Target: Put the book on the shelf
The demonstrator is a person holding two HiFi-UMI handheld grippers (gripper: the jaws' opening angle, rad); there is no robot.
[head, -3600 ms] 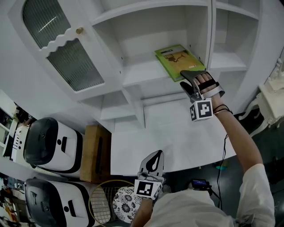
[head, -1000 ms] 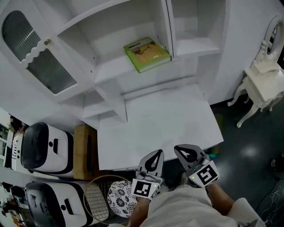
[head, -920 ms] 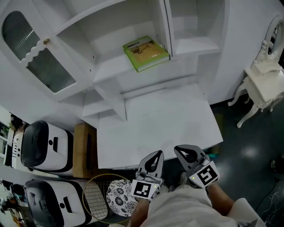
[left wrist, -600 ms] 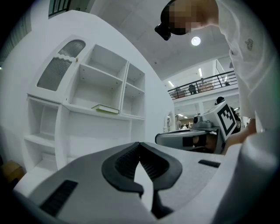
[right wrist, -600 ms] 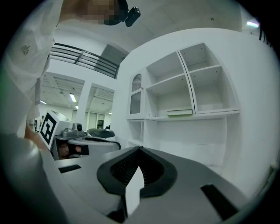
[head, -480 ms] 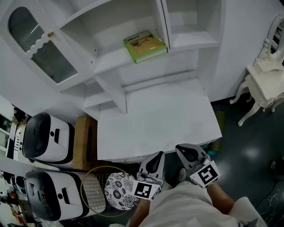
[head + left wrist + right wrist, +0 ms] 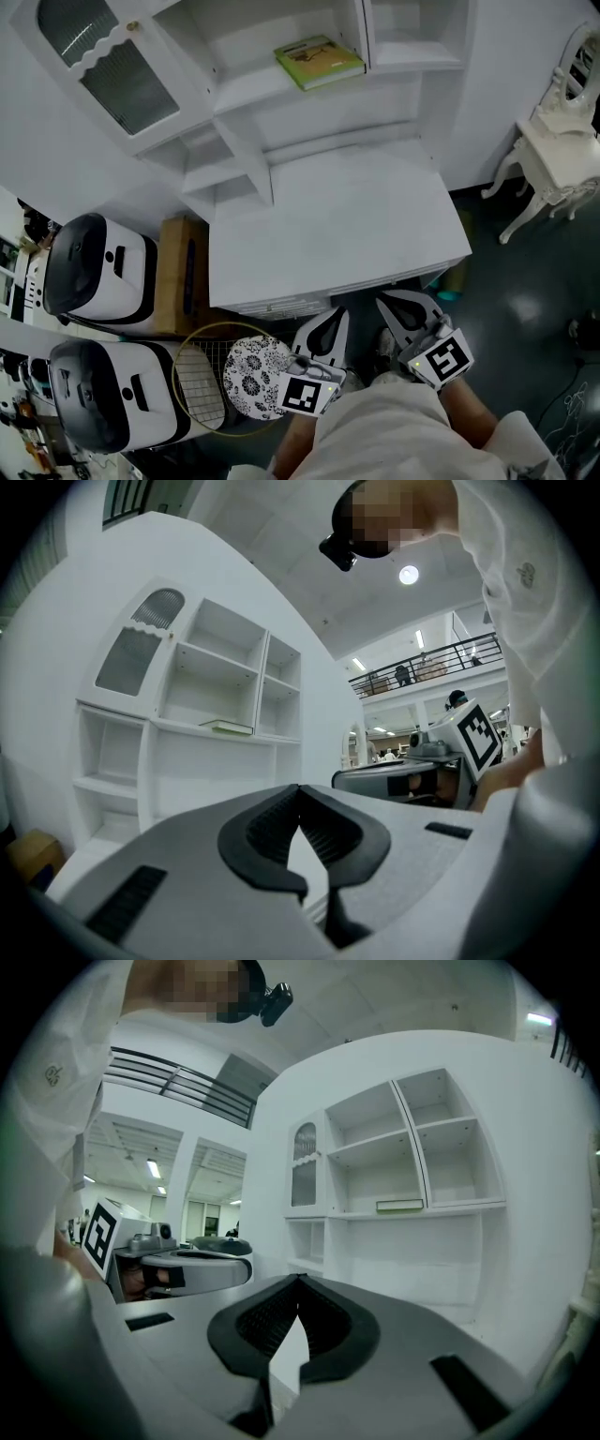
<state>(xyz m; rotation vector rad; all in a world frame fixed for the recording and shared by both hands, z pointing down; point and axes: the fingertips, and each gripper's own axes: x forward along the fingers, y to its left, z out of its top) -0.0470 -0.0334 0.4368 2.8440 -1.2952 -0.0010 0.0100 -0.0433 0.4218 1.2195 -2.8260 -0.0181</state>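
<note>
The green book [image 7: 319, 61] lies flat on the middle shelf of the white cabinet [image 7: 281, 94], right against the upright divider. It shows small and far off as the book [image 7: 225, 727] in the left gripper view and as the book [image 7: 400, 1206] in the right gripper view. My left gripper [image 7: 334, 319] and right gripper [image 7: 392, 306] are held side by side close to my body, below the desk's front edge. Both are shut and hold nothing. The closed tips of the left gripper [image 7: 300, 789] and of the right gripper [image 7: 300, 1281] point level at the cabinet.
A white desk top [image 7: 337, 234] lies between me and the shelves. To its left stand a wooden box [image 7: 187, 281] and two black-and-white appliances [image 7: 98, 277]. A racket [image 7: 211, 380] and a patterned disc [image 7: 253, 375] lie near my left gripper. An ornate white side table [image 7: 562, 150] stands on the right.
The right gripper, which was up at the book on the shelf, is back beside the left. Both have drawn further back from the desk over the last second. The book has stayed put.
</note>
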